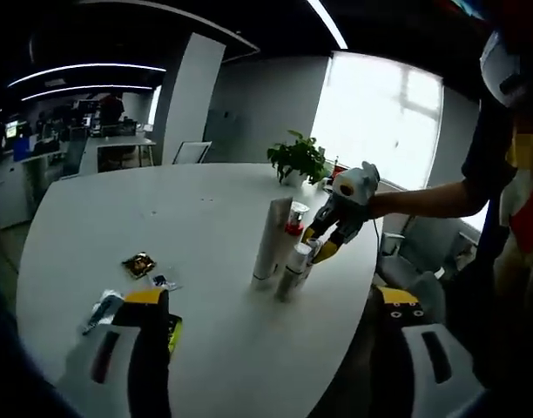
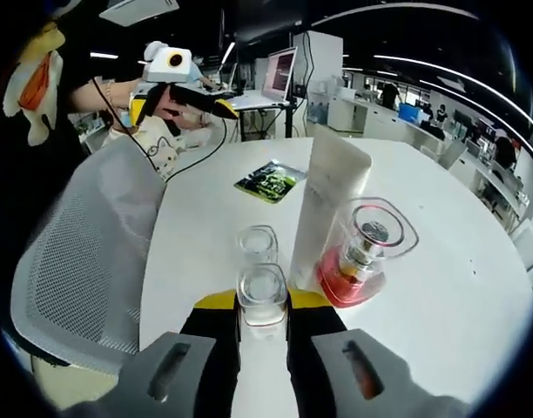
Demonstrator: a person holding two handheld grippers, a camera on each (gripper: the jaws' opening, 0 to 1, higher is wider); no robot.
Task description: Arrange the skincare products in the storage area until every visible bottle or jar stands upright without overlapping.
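On the round white table [image 1: 162,218] stand a tall white tube [image 1: 271,237], a red bottle with a clear cap [image 1: 294,218] and small clear bottles [image 1: 296,264]. My left gripper [image 1: 271,296] is held back from them, open wide with nothing between its jaws. My right gripper [image 1: 323,244] reaches in from the right in a gloved hand. In the right gripper view my right gripper [image 2: 263,303] is shut on a clear bottle [image 2: 262,294]. A second clear bottle [image 2: 256,242] stands just behind, the white tube [image 2: 329,205] and red bottle [image 2: 364,257] to its right. The left gripper [image 2: 184,104] hangs beyond the table.
A green sachet [image 2: 268,180] lies past the bottles. Small sachets [image 1: 140,264] and a wrapper [image 1: 105,306] lie near my left jaw. A potted plant [image 1: 297,159] stands at the far table edge. A grey mesh chair [image 2: 84,261] is beside the table, with desks and monitors behind.
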